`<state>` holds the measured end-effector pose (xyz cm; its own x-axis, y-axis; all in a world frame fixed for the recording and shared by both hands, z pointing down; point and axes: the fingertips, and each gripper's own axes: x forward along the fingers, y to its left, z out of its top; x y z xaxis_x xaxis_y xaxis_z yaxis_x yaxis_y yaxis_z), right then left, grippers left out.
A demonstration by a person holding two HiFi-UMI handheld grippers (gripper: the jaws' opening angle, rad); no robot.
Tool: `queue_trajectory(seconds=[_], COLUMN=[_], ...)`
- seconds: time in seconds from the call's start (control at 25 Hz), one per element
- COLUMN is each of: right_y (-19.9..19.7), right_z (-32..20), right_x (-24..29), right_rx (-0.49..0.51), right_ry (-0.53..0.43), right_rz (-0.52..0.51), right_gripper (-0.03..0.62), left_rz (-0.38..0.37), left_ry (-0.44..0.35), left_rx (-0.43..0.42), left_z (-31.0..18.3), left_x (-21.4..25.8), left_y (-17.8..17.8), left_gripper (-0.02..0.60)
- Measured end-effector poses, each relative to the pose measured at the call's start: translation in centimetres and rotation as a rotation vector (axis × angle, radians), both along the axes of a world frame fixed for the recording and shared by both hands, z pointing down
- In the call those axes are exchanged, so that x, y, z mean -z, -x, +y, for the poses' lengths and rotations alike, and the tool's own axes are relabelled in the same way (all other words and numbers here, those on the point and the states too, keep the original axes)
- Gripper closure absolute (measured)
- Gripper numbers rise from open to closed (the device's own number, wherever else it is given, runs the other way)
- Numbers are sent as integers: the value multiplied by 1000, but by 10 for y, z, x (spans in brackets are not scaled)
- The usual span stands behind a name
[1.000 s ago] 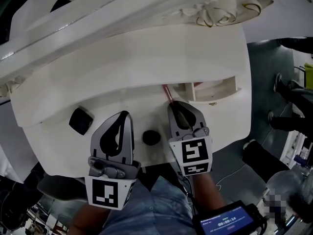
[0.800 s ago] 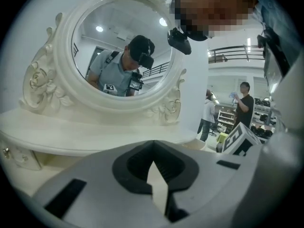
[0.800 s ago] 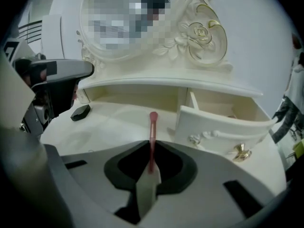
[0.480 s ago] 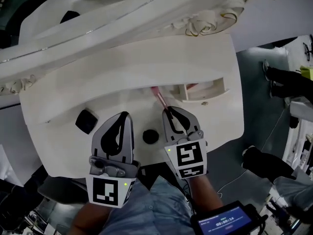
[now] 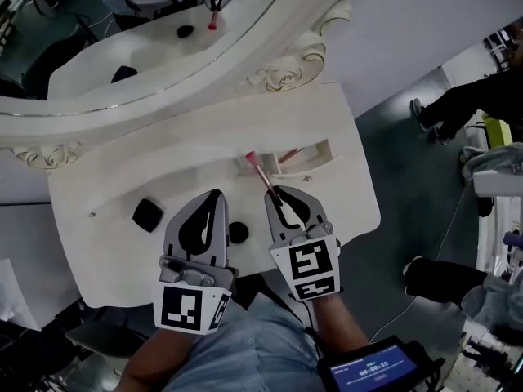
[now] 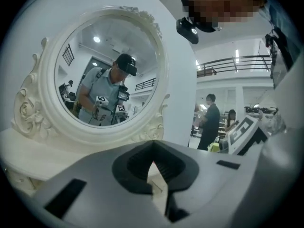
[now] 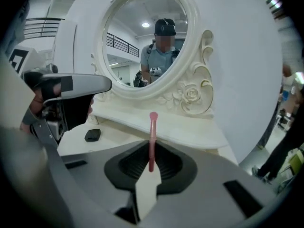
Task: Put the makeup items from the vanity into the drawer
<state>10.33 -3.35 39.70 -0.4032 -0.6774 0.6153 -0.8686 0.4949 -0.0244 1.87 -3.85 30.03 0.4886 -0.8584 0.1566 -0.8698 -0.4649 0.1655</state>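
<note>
The right gripper (image 5: 274,194) pinches the pink stick (image 7: 152,136) tip-forward for the drawer (image 5: 324,148) just ahead; the left gripper (image 5: 214,195), jaws together, carries nothing.

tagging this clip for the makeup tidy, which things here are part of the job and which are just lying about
Part of the job:
- pink stick, held in the right gripper
- black square case
- round black pot
- open drawer
- vanity

Just around:
- mirror
- screen
- bystander
</note>
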Motion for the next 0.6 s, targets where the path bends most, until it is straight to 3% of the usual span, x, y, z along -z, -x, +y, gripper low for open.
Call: queue_trajectory(seconds=[0.28, 0.6], right_y=[-43, -70], right_z=[-4, 0], right_x=[37, 34], right_rx=[-69, -94], right_ry=[-81, -76], right_rz=[28, 67], right_gripper=[557, 557], left_rz=[1, 9], left_ry=[-93, -99], left_rx=[-60, -86], left_z=[-1, 8], left_x=[37, 36], left_y=[-33, -50], left_gripper=[581, 581])
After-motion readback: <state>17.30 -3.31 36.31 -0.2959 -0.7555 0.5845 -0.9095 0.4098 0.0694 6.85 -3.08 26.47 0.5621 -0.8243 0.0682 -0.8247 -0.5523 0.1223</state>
